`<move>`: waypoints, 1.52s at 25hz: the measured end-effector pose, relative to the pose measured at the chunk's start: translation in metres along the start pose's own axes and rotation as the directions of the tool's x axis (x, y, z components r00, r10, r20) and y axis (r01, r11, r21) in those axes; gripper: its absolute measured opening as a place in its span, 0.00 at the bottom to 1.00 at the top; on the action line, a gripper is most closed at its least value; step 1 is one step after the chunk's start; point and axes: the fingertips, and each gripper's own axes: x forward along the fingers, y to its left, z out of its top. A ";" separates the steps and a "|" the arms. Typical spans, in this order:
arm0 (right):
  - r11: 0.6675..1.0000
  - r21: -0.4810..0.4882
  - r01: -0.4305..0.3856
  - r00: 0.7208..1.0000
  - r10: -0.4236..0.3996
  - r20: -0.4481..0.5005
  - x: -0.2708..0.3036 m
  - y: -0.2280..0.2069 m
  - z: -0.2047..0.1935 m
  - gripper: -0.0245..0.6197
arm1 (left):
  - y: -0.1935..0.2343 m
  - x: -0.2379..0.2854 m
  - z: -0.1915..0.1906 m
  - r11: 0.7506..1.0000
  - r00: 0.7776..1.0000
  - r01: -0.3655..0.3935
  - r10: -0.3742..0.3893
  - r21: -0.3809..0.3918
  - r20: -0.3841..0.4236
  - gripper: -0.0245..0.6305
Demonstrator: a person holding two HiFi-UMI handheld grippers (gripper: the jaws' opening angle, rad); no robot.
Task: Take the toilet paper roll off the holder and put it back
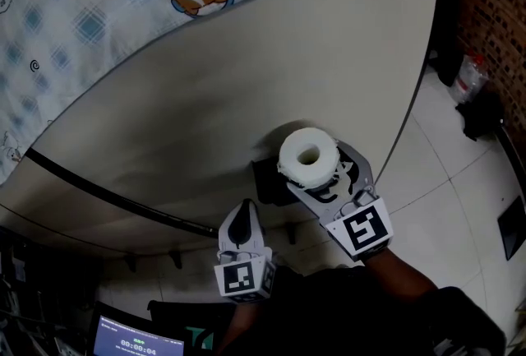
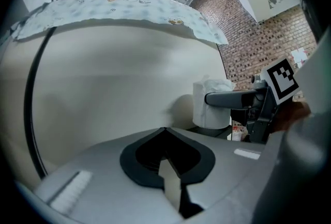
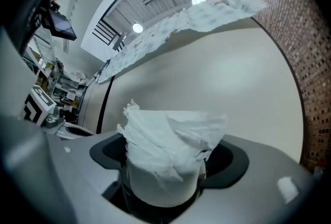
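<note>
Left gripper [image 1: 242, 223] sits at the near edge of the table [image 1: 246, 83], jaws fully together, holding nothing. Just right of it is the black holder [image 1: 265, 180], with the toilet paper roll [image 1: 307, 155] upright over it, hole up. Right gripper [image 1: 322, 178] has its jaws wide, clamped on the roll's sides.

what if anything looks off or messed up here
The toilet paper roll, held in the right gripper, has a torn, ragged outer sheet sticking up unevenly at its top instead of lying wrapped flat. Nothing else stands out.
</note>
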 end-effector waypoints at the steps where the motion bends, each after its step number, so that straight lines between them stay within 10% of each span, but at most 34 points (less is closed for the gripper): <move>1: 1.000 0.006 -0.001 1.000 0.001 0.010 -0.003 0.001 0.003 0.70 | 0.000 -0.001 -0.006 1.000 1.000 -0.004 0.004 0.006 -0.011 0.07; 23: 0.992 0.103 0.078 0.997 -0.077 -0.017 -0.074 -0.007 -0.004 0.69 | -0.032 0.016 -0.104 0.993 0.977 0.116 -0.121 -0.035 -0.173 0.30; 38: 0.985 0.120 0.123 0.992 -0.122 -0.022 -0.079 -0.020 -0.011 0.69 | -0.046 0.022 -0.104 0.986 0.965 0.162 -0.167 -0.044 -0.201 0.16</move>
